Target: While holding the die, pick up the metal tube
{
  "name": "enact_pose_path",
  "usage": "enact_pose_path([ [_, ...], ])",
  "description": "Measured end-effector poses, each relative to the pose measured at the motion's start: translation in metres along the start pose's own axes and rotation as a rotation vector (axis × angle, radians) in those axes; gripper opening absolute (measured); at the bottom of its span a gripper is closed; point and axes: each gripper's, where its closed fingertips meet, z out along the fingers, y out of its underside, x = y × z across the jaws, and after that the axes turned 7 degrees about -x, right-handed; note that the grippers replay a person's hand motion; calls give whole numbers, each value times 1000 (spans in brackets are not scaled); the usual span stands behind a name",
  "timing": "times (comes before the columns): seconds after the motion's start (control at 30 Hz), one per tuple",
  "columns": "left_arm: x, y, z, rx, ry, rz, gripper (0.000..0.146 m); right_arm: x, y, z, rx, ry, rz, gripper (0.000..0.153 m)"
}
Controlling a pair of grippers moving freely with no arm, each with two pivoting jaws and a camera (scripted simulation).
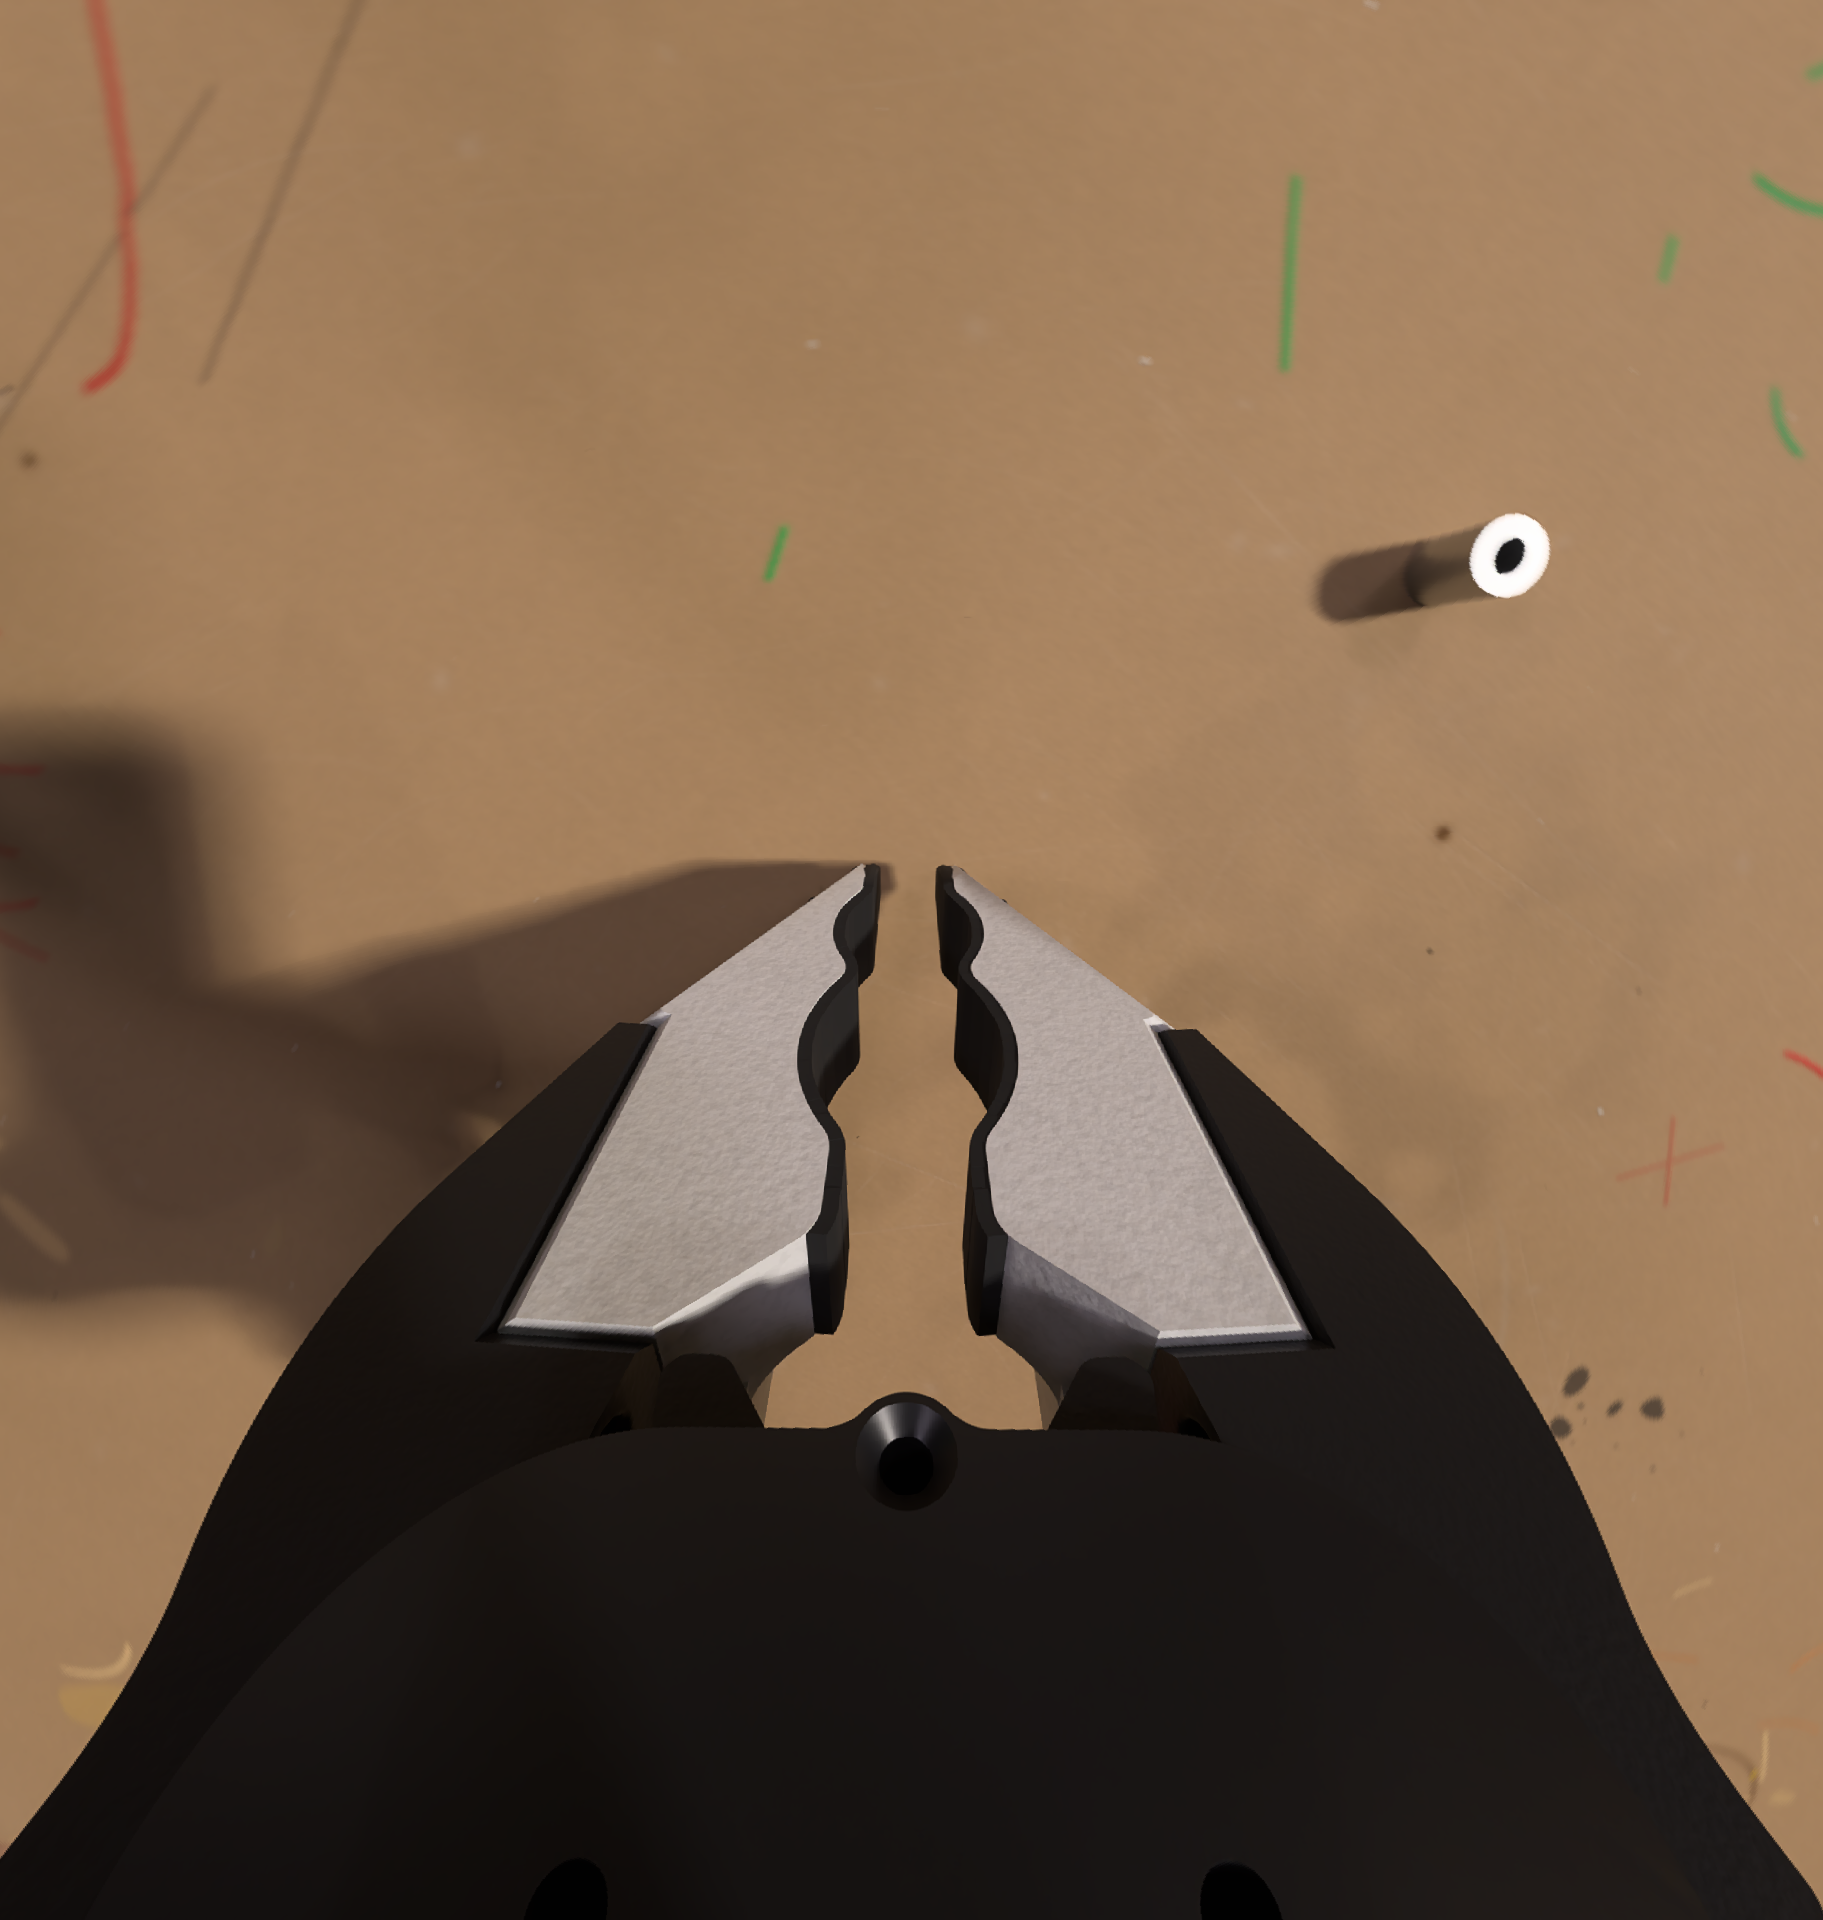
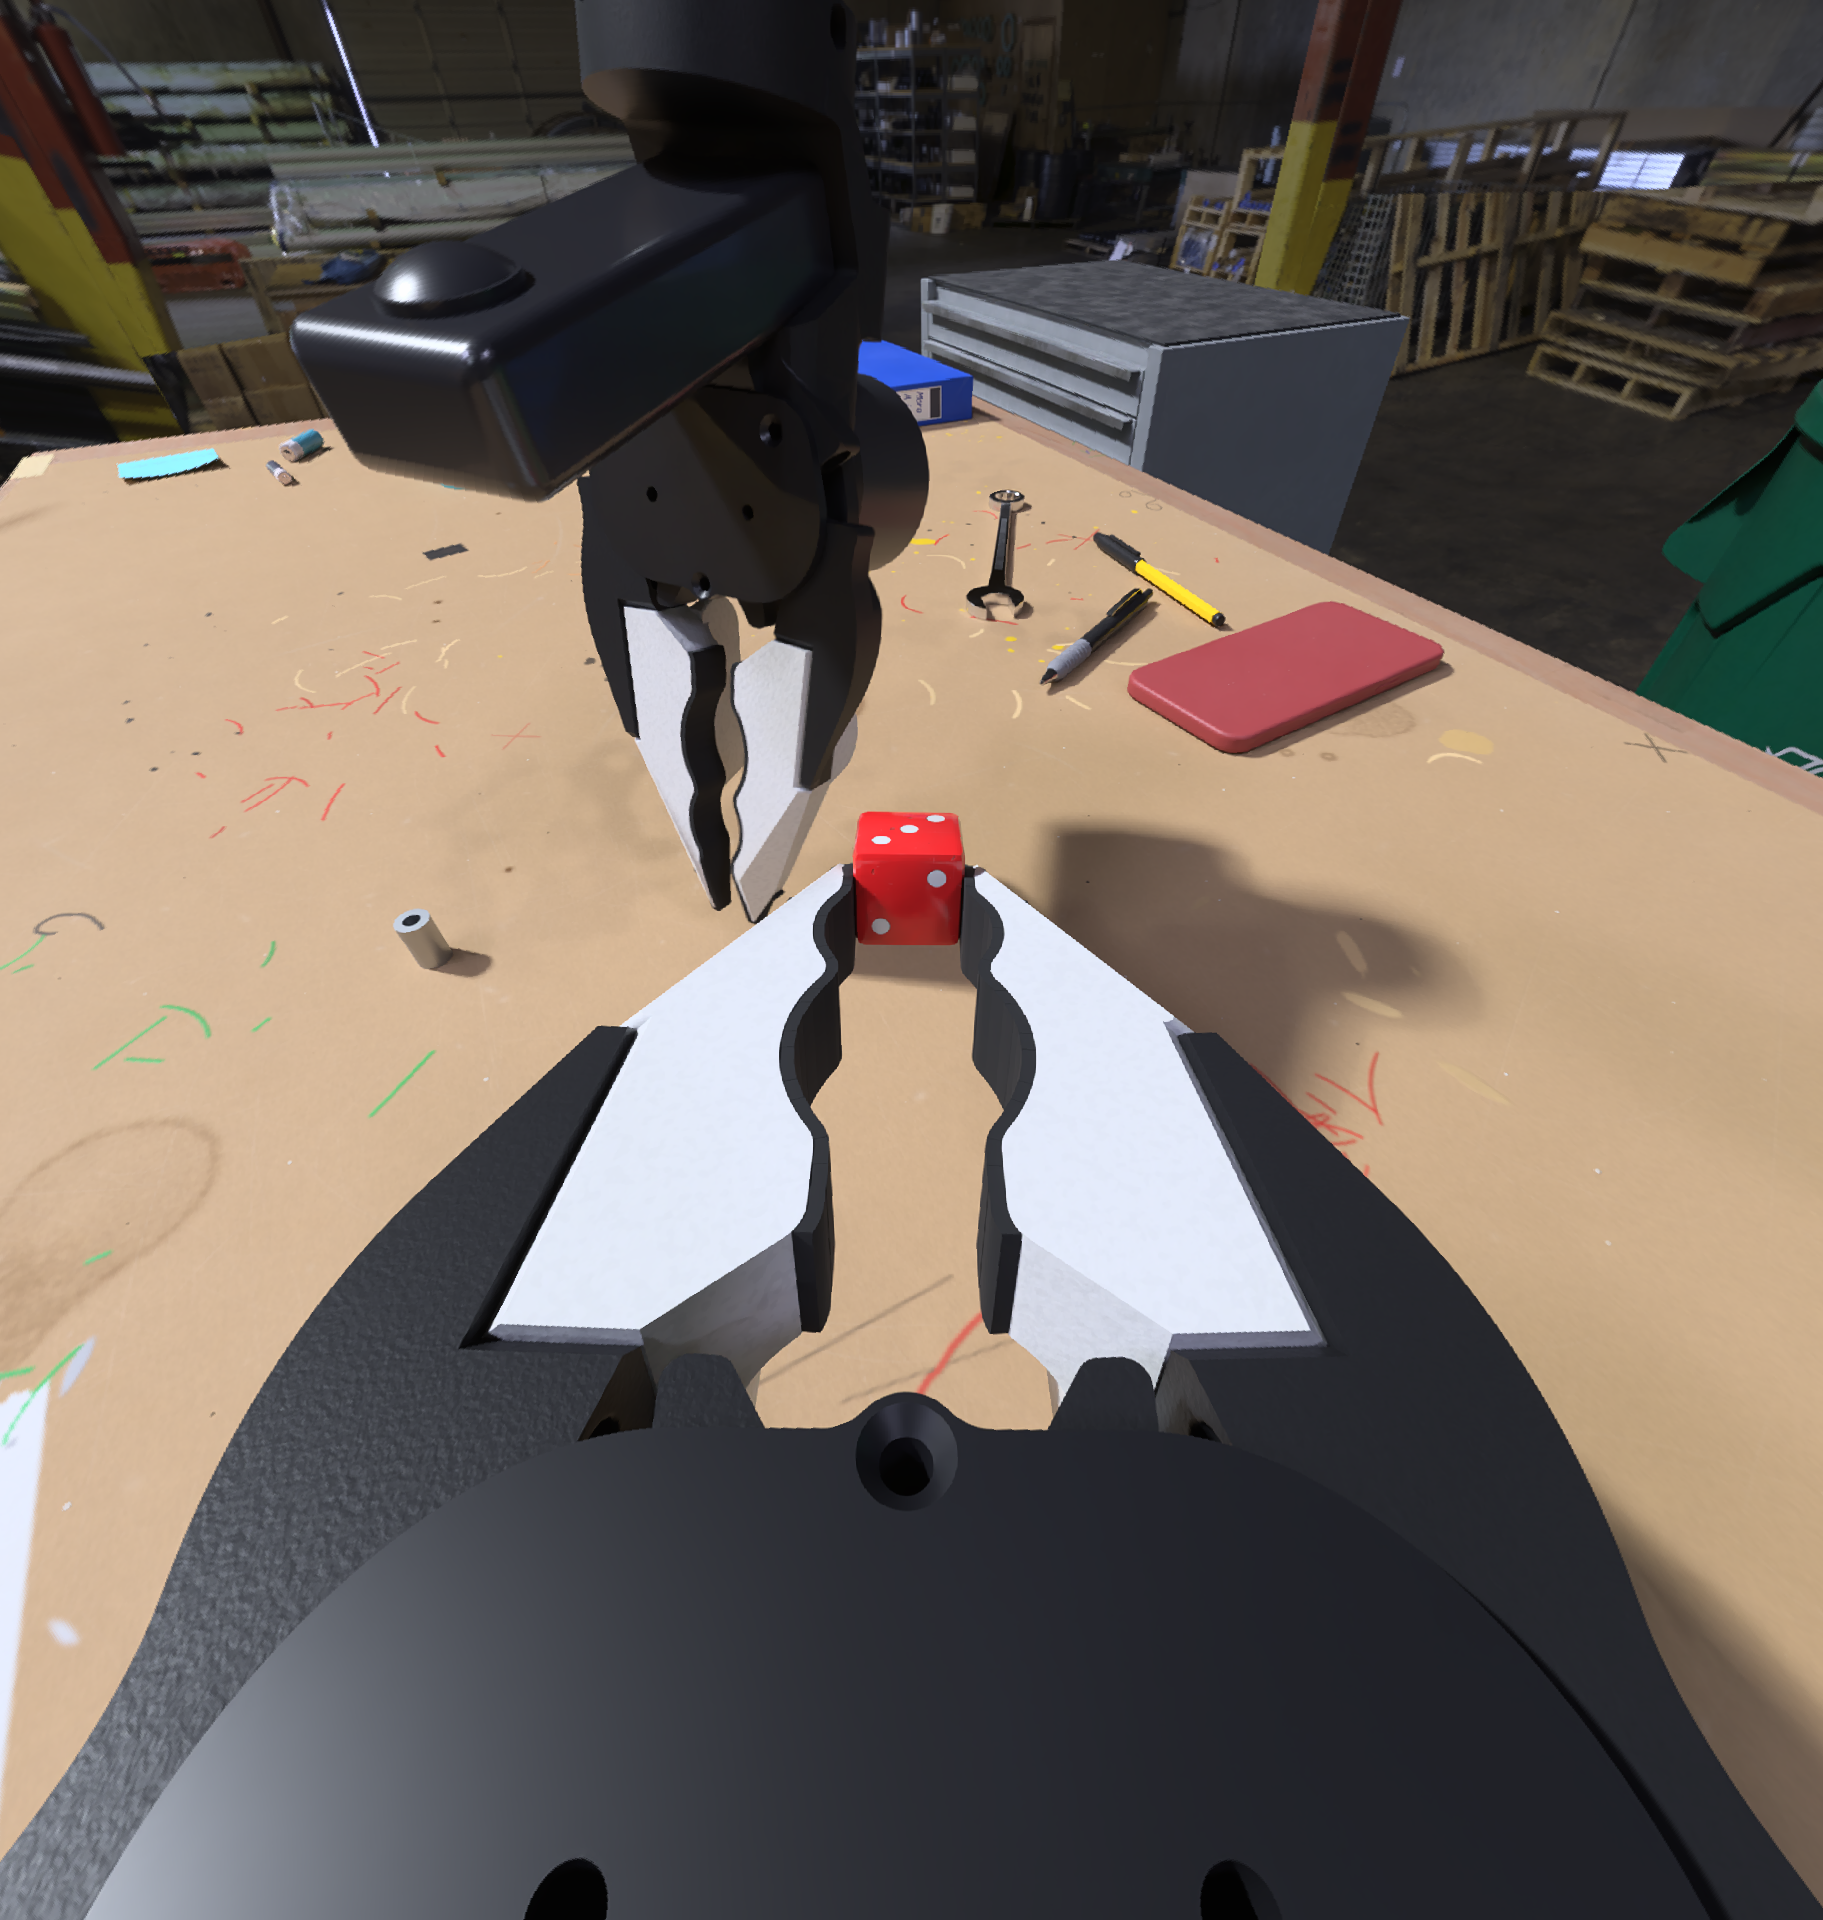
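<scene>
My right gripper (image 2: 907, 896) is shut on the red die (image 2: 908, 873), pinching it between the fingertips just above the brown table (image 2: 1302, 1039). The metal tube (image 2: 424, 938) is a short silver cylinder standing on the table, to the left of both grippers. In the left wrist view the tube (image 1: 1458, 569) is ahead and to the right, its hollow top end facing me. My left gripper (image 1: 907, 878) points down at the table with the jaws a narrow gap apart and nothing between them. It also shows in the right wrist view (image 2: 743, 912), just left of the die.
A red flat case (image 2: 1286, 675), two pens (image 2: 1156, 577) (image 2: 1094, 634) and a wrench (image 2: 1000, 556) lie at the far right. A blue box (image 2: 912, 384) and small batteries (image 2: 299, 447) sit at the back. A grey cabinet (image 2: 1156, 353) and green bin (image 2: 1780, 582) stand beyond the table edge.
</scene>
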Motion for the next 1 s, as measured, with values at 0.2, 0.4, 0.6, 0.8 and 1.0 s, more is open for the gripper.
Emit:
enact_pose_path([
  [0.2,-7,6,4,-14,-25,-135,8,0,0,0,-1,0,0,19],
  [0.4,-1,-10,8,58,-23,-169,0,0,1,0,-2,-3,2,19],
  [0.6,1,-21,7,115,-82,-168,17,-1,0,0,1,-7,4,19],
  [0.8,-1,-34,0,167,-147,-18,17,-2,1,1,0,-16,4,19],
  [1.0,0,-44,1,132,-109,131,15,-1,0,-1,9,-17,11,19],
])
